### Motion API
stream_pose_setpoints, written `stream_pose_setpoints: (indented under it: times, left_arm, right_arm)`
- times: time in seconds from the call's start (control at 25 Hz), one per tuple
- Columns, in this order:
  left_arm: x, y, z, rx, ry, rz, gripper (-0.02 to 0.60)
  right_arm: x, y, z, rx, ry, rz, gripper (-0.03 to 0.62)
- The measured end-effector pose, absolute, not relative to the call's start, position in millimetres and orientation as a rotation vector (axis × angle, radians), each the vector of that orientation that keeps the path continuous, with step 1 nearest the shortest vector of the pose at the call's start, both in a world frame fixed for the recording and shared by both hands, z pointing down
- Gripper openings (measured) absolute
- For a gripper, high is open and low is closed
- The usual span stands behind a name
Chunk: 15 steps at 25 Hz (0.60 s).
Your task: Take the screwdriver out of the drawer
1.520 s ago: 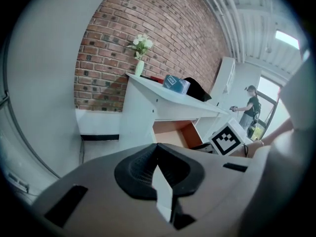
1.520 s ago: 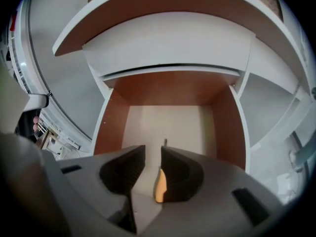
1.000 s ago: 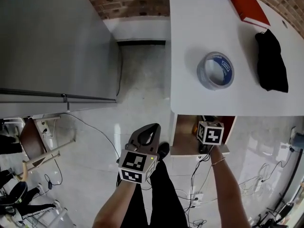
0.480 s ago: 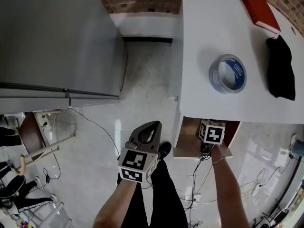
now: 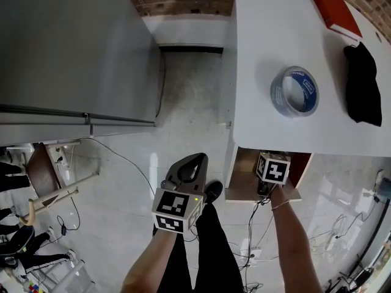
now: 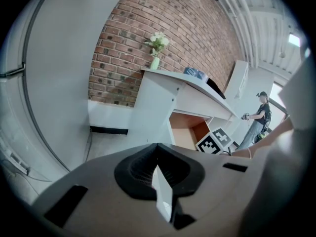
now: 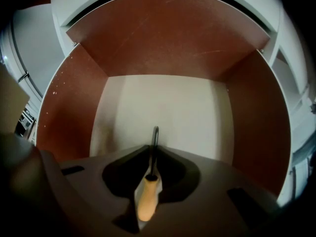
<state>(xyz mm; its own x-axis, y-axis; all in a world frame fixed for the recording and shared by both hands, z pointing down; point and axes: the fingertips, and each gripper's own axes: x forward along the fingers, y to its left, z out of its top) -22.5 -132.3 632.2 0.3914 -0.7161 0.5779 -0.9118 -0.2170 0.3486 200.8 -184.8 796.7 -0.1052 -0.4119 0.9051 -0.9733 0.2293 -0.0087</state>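
Screwdriver, just the one, orange handle, is inside the single open drawer under the white table. The right gripper has just been closing its jaws, and they're pinched on it. The left gripper hangs over the floor, jaws together, nothing in them. One tape roll up top.

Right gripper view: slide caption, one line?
Inside the drawer, the right gripper, jaws just closed, clamps the orange-handled screwdriver.
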Motion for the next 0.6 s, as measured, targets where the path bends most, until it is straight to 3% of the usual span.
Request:
stream_pose_setpoints:
  times: [0.6]
  left_arm:
    - [-18.8, -124.8, 634.5, 1.997, -1.374, 0.396, -0.008]
  right_arm:
    - [201.9, -181.7, 792.4, 1.357, -1.664, 0.895, 0.02]
